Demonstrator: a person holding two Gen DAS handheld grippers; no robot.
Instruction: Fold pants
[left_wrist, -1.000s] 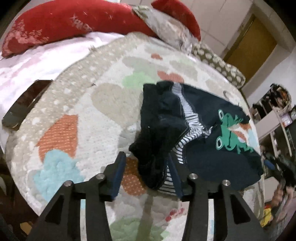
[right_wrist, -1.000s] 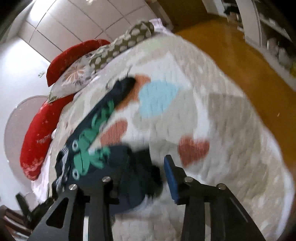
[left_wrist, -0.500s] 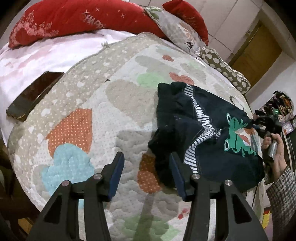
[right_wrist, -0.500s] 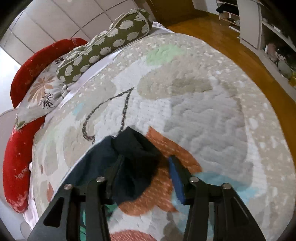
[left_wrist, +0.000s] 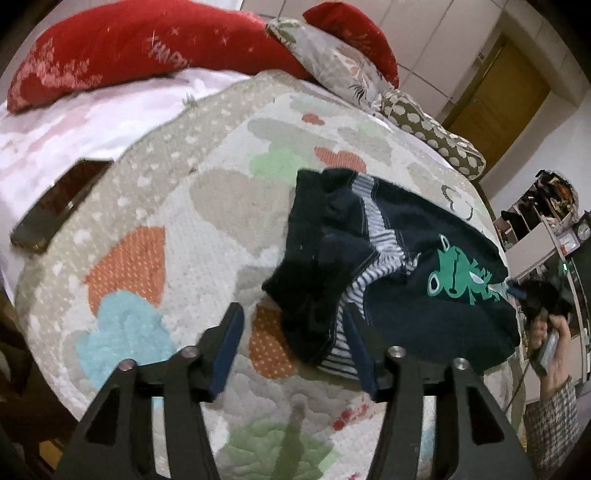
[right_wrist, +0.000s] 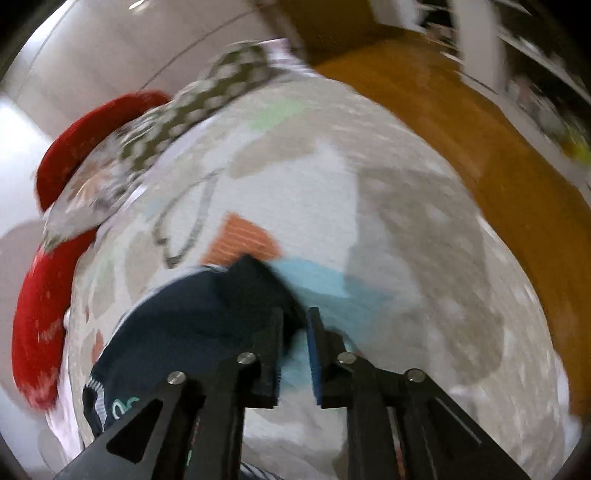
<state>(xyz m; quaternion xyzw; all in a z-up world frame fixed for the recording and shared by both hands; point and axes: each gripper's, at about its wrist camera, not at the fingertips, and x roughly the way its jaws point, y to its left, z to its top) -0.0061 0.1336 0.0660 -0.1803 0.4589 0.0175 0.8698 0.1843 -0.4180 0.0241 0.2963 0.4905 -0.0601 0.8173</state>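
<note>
Small navy pants (left_wrist: 388, 273) with a green frog print and a striped lining lie crumpled on the heart-patterned quilt (left_wrist: 207, 206). My left gripper (left_wrist: 291, 325) is open, and the near hem of the pants lies between its fingers. In the right wrist view, which is blurred, my right gripper (right_wrist: 295, 325) has its jaws close together on a corner of the pants (right_wrist: 207, 310). The right gripper also shows at the far right of the left wrist view (left_wrist: 517, 291), at the pants' edge.
A dark phone (left_wrist: 59, 203) lies on the white sheet at the left. Red pillows (left_wrist: 140, 48) and patterned pillows (left_wrist: 432, 136) line the far side of the bed. A wooden floor (right_wrist: 480, 129) lies beyond the bed's edge.
The right gripper's jaws have closed on the pants corner, and its view has swung and blurred. The left gripper has moved in so the pants hem lies between its open fingers.
</note>
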